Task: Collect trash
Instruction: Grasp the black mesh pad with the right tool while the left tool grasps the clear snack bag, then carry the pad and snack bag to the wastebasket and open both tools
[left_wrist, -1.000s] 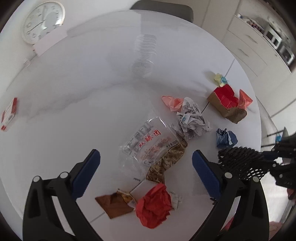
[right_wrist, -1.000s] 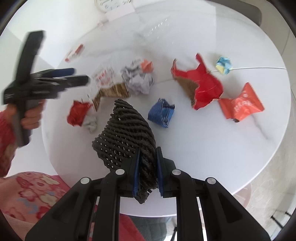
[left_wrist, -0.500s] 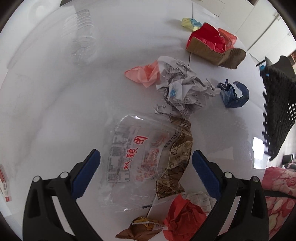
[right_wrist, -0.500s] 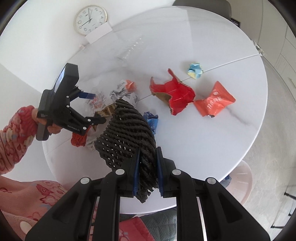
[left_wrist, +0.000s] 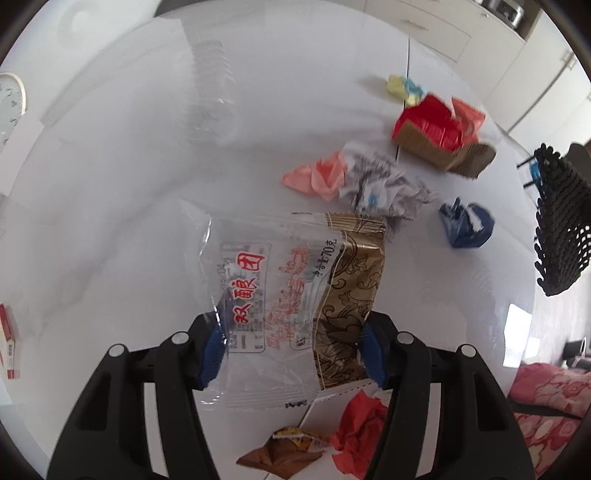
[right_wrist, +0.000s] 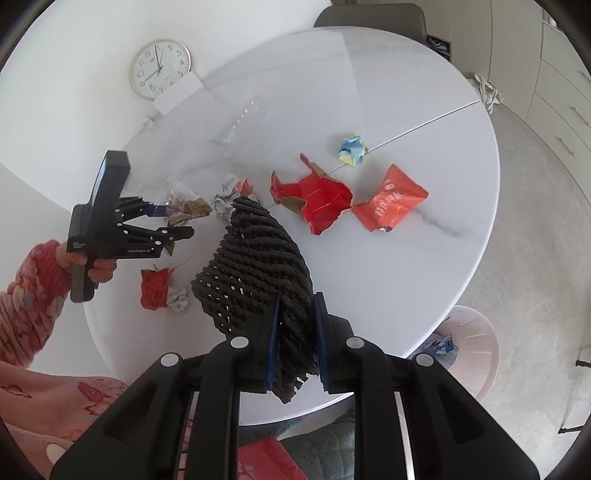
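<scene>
We are closing our left gripper (left_wrist: 291, 341) around the clear snack wrapper (left_wrist: 288, 291) with red printing and a gold-brown patterned end; a second ago these jaws were standing wide above the litter, and they have just been drawing in, so the blue pads (left_wrist: 212, 343) are now meeting the wrapper's two side edges, which are buckling slightly between them. The wrapper is still lying on the white round table (left_wrist: 110, 184), just ahead of a crumpled red paper (left_wrist: 360, 424) and a brown wrapper (left_wrist: 280, 454), with a crumpled printed paper (left_wrist: 380, 184) and a pink scrap (left_wrist: 317, 177) just beyond it. Our right gripper (right_wrist: 295, 339) is pinching the black mesh bag (right_wrist: 255, 254) tightly, holding it above the near table edge. We judge the grab nearly made, so the wrapper looks ready to be lifted and carried to the bag. A torn red box (right_wrist: 314, 199), an orange packet (right_wrist: 391, 203), a blue scrap (left_wrist: 465, 225) and a yellow-blue wad (right_wrist: 352, 149) are still waiting farther out.
</scene>
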